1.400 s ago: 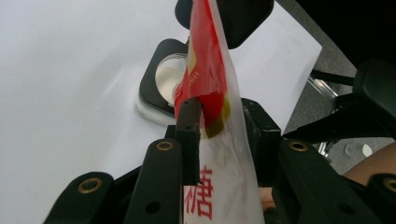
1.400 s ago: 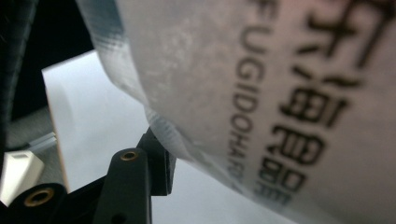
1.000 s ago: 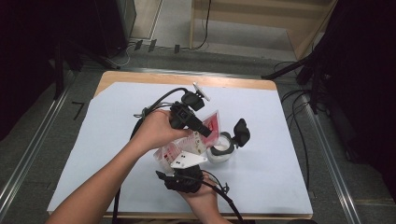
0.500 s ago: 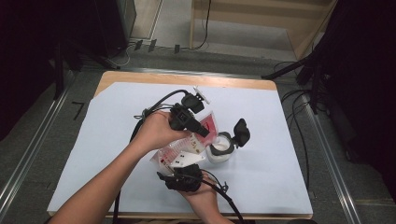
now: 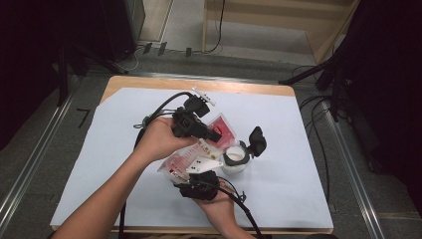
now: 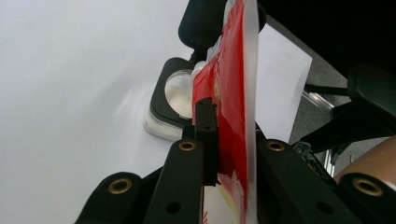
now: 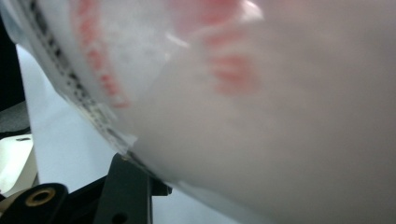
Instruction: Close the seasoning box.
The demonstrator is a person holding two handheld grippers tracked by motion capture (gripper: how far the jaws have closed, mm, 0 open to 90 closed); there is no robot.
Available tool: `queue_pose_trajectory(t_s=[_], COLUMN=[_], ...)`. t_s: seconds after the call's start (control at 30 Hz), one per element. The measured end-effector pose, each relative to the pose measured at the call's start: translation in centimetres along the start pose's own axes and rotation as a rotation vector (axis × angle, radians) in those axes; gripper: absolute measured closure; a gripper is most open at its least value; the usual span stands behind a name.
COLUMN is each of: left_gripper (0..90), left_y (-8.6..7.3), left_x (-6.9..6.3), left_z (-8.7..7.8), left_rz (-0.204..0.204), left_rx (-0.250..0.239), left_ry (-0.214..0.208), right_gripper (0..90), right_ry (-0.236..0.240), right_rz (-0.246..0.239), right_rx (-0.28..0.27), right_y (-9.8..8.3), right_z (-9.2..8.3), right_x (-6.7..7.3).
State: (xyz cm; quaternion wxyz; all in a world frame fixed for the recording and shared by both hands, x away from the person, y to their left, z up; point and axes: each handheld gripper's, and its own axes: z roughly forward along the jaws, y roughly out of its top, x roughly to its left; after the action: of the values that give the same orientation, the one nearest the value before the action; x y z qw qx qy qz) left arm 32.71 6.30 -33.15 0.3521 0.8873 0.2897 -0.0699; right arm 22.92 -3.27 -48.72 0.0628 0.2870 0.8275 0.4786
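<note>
Red pouch held between both tongs over an open white jar near the middle of the table.

The left tongs (image 6: 224, 140) have just been closing and now pinch the top edge of the red pouch (image 6: 233, 93), keeping it upright above the jar (image 5: 235, 160), probably to pour. The right tongs (image 5: 201, 172) grip the pouch's lower end to steady it, as far as I can judge. The jar's black flip lid (image 5: 257, 141) stands open toward the table's right edge.
</note>
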Motion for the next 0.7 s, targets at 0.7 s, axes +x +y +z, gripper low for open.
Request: queue_pose_trajectory(t_s=[0.7], left_gripper=[87.7], left_y=[-4.4], left_x=[1.1], left_z=[-6.1], left_rz=[-0.004], left_rx=[-0.213], left_ry=[-0.016], right_gripper=[51.4], right_ry=[-0.069], right_rz=[0.014], right_rx=[0.017], right_y=[0.4], right_z=[-0.6], right_x=[-2.8])
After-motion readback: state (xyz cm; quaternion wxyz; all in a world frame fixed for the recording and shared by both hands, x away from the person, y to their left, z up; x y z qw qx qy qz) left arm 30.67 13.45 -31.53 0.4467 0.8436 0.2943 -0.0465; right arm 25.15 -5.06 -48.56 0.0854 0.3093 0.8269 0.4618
